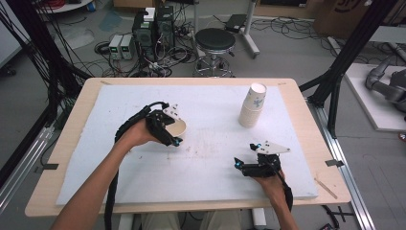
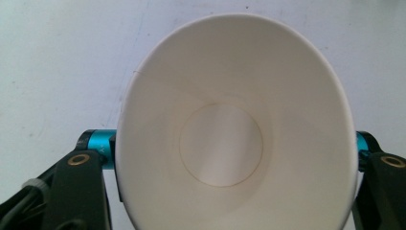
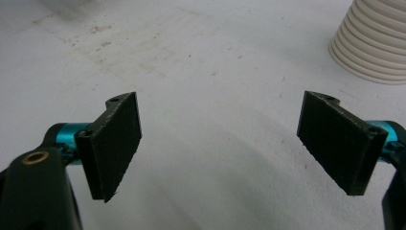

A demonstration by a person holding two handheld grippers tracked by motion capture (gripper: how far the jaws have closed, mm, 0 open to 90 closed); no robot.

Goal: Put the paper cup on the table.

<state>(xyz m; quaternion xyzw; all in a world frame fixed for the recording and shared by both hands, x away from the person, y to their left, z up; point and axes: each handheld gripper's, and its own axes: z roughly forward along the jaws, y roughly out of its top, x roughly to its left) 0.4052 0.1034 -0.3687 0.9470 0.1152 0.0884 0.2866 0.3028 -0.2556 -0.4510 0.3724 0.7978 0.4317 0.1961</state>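
1. White paper cup (image 2: 230, 139) sits clamped between the jaws of the left gripper (image 1: 168, 130); the squeeze presses its mouth into an oval, and the left gripper view looks straight into its smooth inside to the round bottom.
2. In the high view the left hand (image 1: 136, 133) holds this gripper over the left middle of the table, with the forearm stretched forward from the bottom edge and the cup mouth turned toward the person.
3. The right hand (image 1: 269, 179) keeps the right gripper (image 1: 245, 160) low near the front right part of the board; its two black, rough pads (image 3: 117, 143) stand wide apart with nothing between them.
4. A stack of paper cups (image 1: 253, 105) stands upright at the far right, well apart from both grippers; its rims make a ribbed wall.
5. The table (image 1: 72, 143) is light wood, covered by a white foam board (image 1: 215, 172) with some brownish stains.
6. Behind it there are a black round stool (image 1: 215, 40), computer boxes (image 1: 153, 31) and many cables on the grey floor.
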